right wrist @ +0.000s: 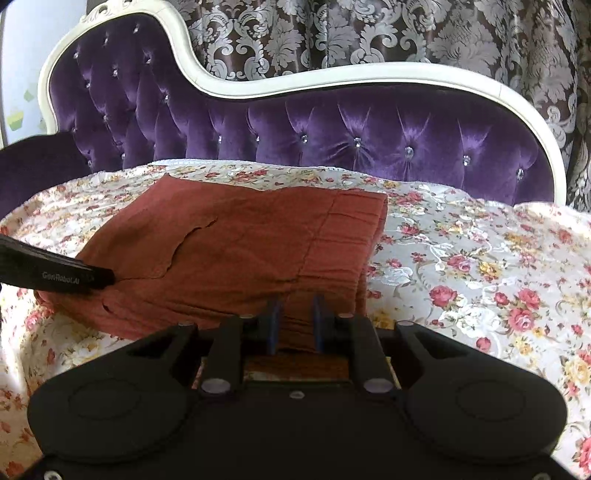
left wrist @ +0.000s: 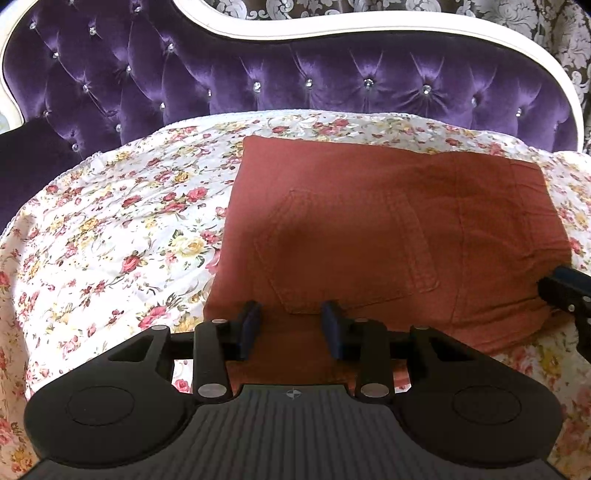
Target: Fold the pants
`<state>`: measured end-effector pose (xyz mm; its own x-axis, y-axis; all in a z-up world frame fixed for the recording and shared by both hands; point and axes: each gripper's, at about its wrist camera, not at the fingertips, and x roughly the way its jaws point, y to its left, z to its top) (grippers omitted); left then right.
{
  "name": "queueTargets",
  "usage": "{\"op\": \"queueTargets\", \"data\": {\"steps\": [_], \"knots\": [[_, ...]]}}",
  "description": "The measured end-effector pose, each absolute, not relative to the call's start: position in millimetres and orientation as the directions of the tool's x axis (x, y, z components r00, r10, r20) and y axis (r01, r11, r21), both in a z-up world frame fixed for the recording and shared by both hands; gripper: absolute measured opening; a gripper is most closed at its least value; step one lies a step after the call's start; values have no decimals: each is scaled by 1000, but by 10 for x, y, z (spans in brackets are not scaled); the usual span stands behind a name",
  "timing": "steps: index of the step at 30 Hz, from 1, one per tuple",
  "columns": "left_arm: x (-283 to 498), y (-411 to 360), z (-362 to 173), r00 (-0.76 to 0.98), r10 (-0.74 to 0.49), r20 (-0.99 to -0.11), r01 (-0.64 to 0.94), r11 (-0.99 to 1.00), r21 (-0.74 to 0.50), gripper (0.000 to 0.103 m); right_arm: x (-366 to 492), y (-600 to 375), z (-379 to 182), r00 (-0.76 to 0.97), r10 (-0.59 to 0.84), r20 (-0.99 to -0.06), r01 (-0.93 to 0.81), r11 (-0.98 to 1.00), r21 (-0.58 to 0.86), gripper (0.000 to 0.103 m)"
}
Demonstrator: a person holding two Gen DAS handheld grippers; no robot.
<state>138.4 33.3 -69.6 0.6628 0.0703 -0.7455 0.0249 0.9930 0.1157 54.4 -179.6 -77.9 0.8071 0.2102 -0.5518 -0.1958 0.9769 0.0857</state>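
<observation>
Gripping pants (right wrist: 229, 240) hem, right tongs (right wrist: 295, 325) narrow, left tongs (left wrist: 291, 328) parted, empty, over fabric.

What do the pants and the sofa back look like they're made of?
Pants: rust-red woven cloth, probably cotton, matte, with fine crinkles, stitched seams and a patch pocket. Sofa back: purple velvet-like upholstery, judging by its soft sheen, button-tufted with glinting crystal-like studs, inside a glossy white frame that could be painted wood.
</observation>
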Motion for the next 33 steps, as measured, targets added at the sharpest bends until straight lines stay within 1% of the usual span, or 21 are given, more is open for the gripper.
{"op": "queueTargets", "data": {"steps": [4,8,12,25,29,33], "knots": [[1405,317,-694,654,80,-752,22,992,125,36,560,-1857,-776,798,232,-557,-189,973,135,25],[1404,312,-703,652,86,-753,25,991,135,36,557,-1854,-774,801,225,-554,-189,974,121,25],[1426,311,-694,641,86,-763,32,990,139,36,558,-1871,-782,798,235,-555,-190,972,138,25],[1447,230,-675,619,126,-775,68,975,212,36,497,-1869,-785,802,231,-551,-187,973,136,25],[1382,154,-660,634,158,-757,70,963,260,35,454,-1878,-799,806,235,-543,-191,972,137,25],[1203,161,-578,656,141,-741,73,966,248,35,401,-1925,-813,808,251,-533,-196,968,158,25]]}}
